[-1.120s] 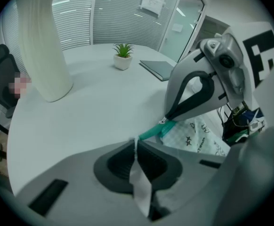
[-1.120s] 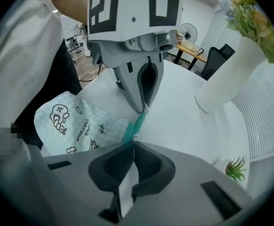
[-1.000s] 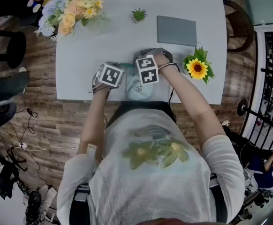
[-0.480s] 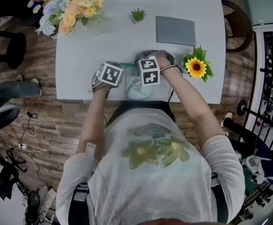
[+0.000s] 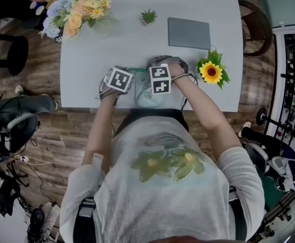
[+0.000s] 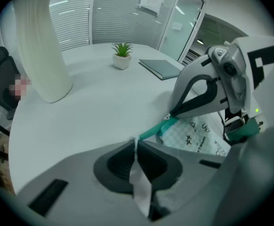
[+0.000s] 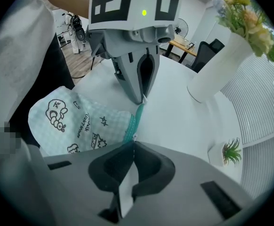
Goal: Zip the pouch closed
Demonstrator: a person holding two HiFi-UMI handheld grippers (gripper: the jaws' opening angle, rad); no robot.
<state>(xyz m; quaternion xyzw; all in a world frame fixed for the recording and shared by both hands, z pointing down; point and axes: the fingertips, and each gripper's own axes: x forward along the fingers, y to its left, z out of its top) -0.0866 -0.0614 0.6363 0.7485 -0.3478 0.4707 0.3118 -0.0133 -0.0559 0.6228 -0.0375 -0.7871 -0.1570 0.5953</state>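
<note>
A pale green checked pouch [image 5: 148, 97] with doodle prints lies at the table's near edge, between both hands. Its teal zipper [image 7: 136, 119] runs along the top from one gripper to the other. My left gripper [image 6: 136, 142] is shut on the teal end of the zipper tape [image 6: 152, 131]. My right gripper [image 7: 133, 141] is shut at the other part of the zipper, on the small pull. In the head view the left gripper [image 5: 119, 81] and right gripper [image 5: 160, 79] stand close together over the pouch, and their cubes hide the fingertips.
A white vase [image 6: 40, 55] of flowers [image 5: 79, 11] stands at the back left. There is a small potted plant [image 5: 149, 16] at the back middle, a grey notebook [image 5: 189, 33] to its right, and a sunflower [image 5: 212, 72] right of the right hand. The table's [image 5: 86, 59] near edge is just below the pouch.
The right gripper's cube has turned slightly and shifted a little. The left gripper and the pouch have stayed in place.
</note>
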